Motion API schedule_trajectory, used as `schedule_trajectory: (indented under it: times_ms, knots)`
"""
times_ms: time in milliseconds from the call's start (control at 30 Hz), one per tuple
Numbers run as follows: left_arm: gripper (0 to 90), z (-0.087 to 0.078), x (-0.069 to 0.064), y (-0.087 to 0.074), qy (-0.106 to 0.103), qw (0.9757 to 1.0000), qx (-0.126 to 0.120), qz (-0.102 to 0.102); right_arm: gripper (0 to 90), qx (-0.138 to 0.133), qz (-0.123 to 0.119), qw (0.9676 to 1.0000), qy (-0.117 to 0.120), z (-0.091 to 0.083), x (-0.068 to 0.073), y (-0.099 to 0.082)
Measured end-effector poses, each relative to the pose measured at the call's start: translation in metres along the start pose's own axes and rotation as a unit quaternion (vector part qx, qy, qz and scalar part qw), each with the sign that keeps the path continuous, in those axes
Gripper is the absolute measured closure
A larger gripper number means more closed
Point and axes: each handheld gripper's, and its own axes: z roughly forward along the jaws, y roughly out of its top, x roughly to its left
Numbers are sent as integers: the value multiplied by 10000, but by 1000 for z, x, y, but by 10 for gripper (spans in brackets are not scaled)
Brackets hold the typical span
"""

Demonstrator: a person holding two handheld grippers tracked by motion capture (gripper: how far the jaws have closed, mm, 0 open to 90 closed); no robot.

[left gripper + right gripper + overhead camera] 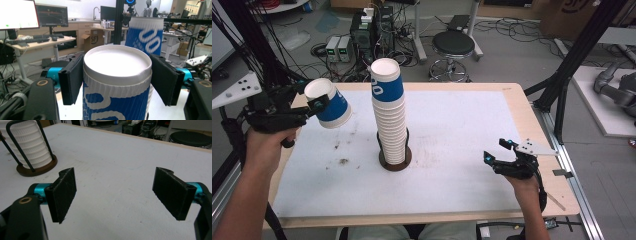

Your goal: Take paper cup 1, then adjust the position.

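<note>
A single blue-and-white paper cup [331, 104] is seen at the upper left of the high view, clamped in the left gripper [312, 106] and carried clear of the table [472, 150], tilted with its closed white end toward the camera. In the left gripper view the pads [71, 78] are pressed against the ribbed wall just under that end [117, 62], one on each side; the grip is placed there, it is judged, so that the wall is squeezed where the end disc stiffens it and the cup's open mouth stays free. The stack of cups [390, 112] stands upright at frame centre, steadied by a black wire holder on a dark round base [395, 162], which is likely why the tall column does not topple. Cup and stack are near but apart. Whether the cup is being lifted away or brought to the stack cannot be told. The right gripper [497, 151] is held low at the lower right, its jaws spread wide with nothing between them above bare tabletop [117, 170], probably parked clear of the work.
</note>
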Motion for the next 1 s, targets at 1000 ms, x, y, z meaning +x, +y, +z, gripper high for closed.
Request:
schedule_trajectory:
  times_ms: [1000]
  knots:
    - [307, 22, -33, -87, -957, 9950, 262, -132, 198, -110, -102, 9989, 438, 8, 10, 7]
